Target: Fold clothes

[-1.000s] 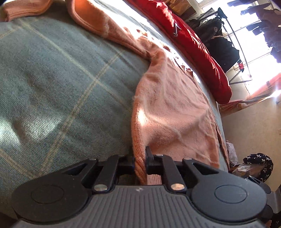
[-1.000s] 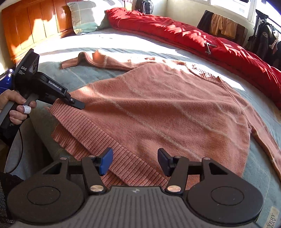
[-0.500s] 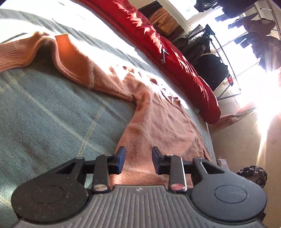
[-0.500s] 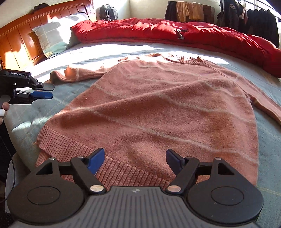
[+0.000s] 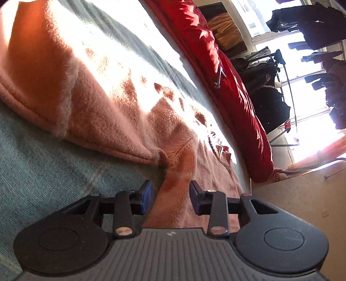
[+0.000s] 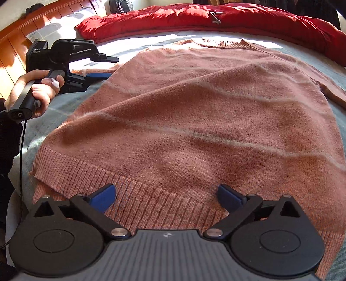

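Note:
A salmon-pink knitted sweater (image 6: pixel 194 112) lies flat on the bed, ribbed hem nearest in the right wrist view, collar at the far side. My right gripper (image 6: pixel 166 195) hovers over the hem, its jaws opening wide, nothing pinched. In the left wrist view the sweater's sleeve (image 5: pixel 71 90) runs off to the upper left from the armpit. My left gripper (image 5: pixel 170 195) sits low at the sweater's side edge below the armpit, open, pads apart with fabric under the gap. The left gripper (image 6: pixel 103 67) also shows at the left in the right wrist view, held by a hand (image 6: pixel 36 90).
The grey-green checked bedspread (image 5: pixel 43 164) covers the bed. A red duvet (image 6: pixel 194 19) lies along the far side. A wooden headboard (image 6: pixel 13 43) and a pillow are at the far left. Dark clothes hang on a rack (image 5: pixel 281 90) by the window beyond the bed.
My left gripper let go of the sweater's side edge, opened, and slid along the edge up to the armpit. My right gripper widened and dropped closer to the hem.

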Demonstrator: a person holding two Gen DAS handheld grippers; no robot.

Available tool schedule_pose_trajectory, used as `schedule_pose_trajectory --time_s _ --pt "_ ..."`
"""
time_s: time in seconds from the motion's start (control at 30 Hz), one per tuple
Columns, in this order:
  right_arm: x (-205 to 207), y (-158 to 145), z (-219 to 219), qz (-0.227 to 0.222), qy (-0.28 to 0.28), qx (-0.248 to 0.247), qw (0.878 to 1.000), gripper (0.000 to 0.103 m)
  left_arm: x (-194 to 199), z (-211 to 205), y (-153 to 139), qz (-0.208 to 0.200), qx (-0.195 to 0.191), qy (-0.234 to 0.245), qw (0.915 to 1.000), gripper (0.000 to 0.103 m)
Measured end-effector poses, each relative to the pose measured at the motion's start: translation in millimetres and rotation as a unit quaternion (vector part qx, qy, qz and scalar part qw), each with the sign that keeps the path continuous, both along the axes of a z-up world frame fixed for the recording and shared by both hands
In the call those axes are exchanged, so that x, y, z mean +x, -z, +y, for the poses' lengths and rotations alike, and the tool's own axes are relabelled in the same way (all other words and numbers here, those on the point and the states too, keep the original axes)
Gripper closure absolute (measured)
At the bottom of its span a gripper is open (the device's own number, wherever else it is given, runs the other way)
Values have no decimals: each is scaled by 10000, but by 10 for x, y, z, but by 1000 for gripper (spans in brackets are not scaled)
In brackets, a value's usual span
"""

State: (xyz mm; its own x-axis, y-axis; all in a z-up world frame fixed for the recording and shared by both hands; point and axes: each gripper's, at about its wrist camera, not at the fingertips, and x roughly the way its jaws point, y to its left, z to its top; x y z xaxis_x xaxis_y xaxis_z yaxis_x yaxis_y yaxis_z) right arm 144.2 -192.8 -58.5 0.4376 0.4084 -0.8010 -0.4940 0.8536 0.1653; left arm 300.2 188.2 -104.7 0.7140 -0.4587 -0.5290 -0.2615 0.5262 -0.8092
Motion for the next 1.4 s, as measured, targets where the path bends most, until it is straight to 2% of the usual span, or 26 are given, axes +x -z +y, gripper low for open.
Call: schedule_pose_trajectory --time_s 0.1,0.17,0.3,0.37,0.4,0.43,0.63,0.8,0.9,0.97,1.1,1.13,1.23,1.3,1.4 --pt "-53 28 51 -176 -156 -223 9995 0 164 -3 89 10 -99 2 10000 67" --pt "-38 -32 71 -105 -131 -277 9995 0 266 -13 120 5 -188 61 9998 67" --pt "23 -170 89 -51 -100 36 9999 0 426 -76 146 -29 -166 202 9997 67" --pt "48 -214 112 -126 -129 149 9997 0 462 -102 131 -85 -27 255 9996 70" --pt "61 -229 127 -180 -141 164 9996 0 454 -109 108 -100 133 236 9996 78" --pt "73 -243 136 -224 -127 173 9995 0 439 -114 81 -112 316 204 9992 94" --pt "112 -275 106 -267 -61 248 9993 0 292 9 -249 -557 1172 -100 9915 94" --pt "122 -277 79 -267 15 266 9993 0 417 -17 -222 -197 1576 146 9872 93" --pt "96 -283 65 -258 69 253 9993 0 361 -19 -182 -111 1551 206 9876 88" --pt "62 -316 38 -324 78 233 9992 0 269 -27 -229 -101 1564 270 9873 88" --pt "12 -395 -77 -451 231 258 9984 0 -16 -170 -516 -240 2201 510 9739 89" --pt "0 -413 -112 -481 285 277 9981 0 -109 -230 -603 -340 2338 617 9697 86" --pt "-44 -445 -209 -509 418 344 9972 0 -417 -511 -833 -661 2564 1134 9576 74" --pt "-80 -461 -271 -504 525 392 9966 0 -601 -744 -908 -857 2669 1531 9476 70" --pt "-166 -495 -361 -527 643 474 9954 0 -858 -1121 -957 -1077 2831 2048 9308 69"
